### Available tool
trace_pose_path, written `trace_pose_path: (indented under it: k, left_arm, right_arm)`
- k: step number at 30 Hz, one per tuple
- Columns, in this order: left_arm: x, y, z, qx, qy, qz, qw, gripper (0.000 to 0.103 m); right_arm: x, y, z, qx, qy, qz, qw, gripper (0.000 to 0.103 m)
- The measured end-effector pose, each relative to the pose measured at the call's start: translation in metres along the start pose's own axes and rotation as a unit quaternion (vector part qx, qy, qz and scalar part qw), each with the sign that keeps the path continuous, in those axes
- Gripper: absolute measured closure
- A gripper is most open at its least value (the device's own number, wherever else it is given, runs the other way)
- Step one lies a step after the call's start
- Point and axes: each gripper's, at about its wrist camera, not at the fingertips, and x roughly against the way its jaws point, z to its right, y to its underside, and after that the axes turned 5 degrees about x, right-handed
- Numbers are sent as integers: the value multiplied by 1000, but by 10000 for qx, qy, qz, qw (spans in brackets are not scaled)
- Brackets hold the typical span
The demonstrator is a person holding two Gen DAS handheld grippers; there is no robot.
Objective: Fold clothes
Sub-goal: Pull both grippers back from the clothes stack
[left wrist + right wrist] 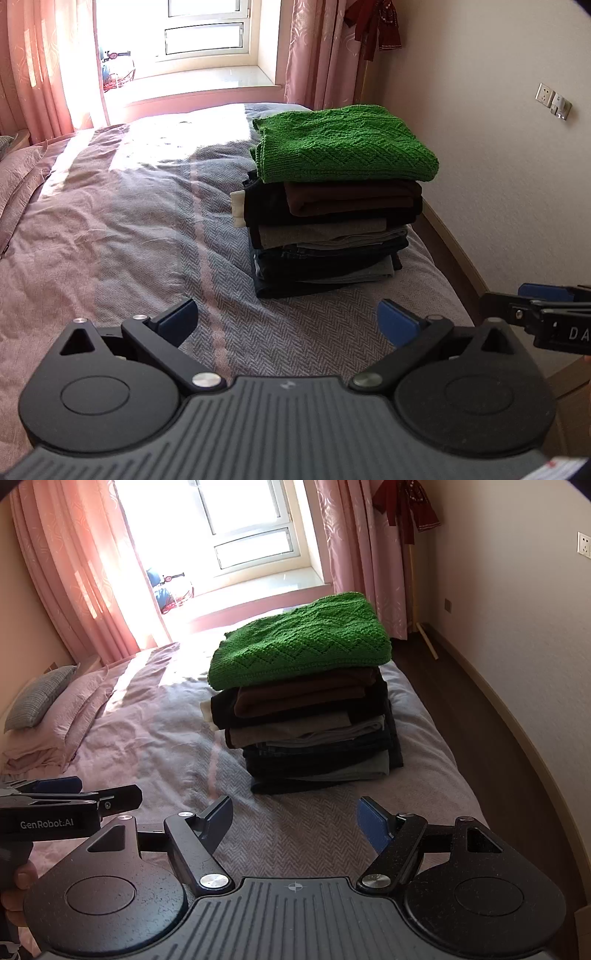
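**Clothes stacked, both grippers idle above the bed**

Clothes are what we look for first, and we find them all in one folded stack (332, 225) on the bed (110, 229), toward its wall-side edge, with a green knit sweater (343, 146) lying flat on top. Largest to smallest: the bed's pinkish-grey cover lies bare in front of and beside the stack; we see no loose garment on it in either view. We judge the folding step finished or between items. The next move calls for finding and fetching another unfolded piece, which would have to come from outside these views.

Our left gripper (286, 321) hangs released over the cover, fingers spread wide, holding nothing. Our right gripper (293, 821) is likewise spread and empty, just short of the stack.

The right wrist view alone shows pillows (40, 698) at the head of the bed, the floor beside the bed, and a hand (14, 890) on the left tool's handle. The left wrist view shows only the right gripper's tip entering from its edge.
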Motion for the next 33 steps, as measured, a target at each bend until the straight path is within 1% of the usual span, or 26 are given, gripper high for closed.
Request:
trace_pose_path:
  k: [33]
  left_arm:
    - [-4, 3, 6, -75, -15, -27, 10000, 1]
  right_arm:
    - [-12, -3, -2, 89, -111, -108, 9998, 32]
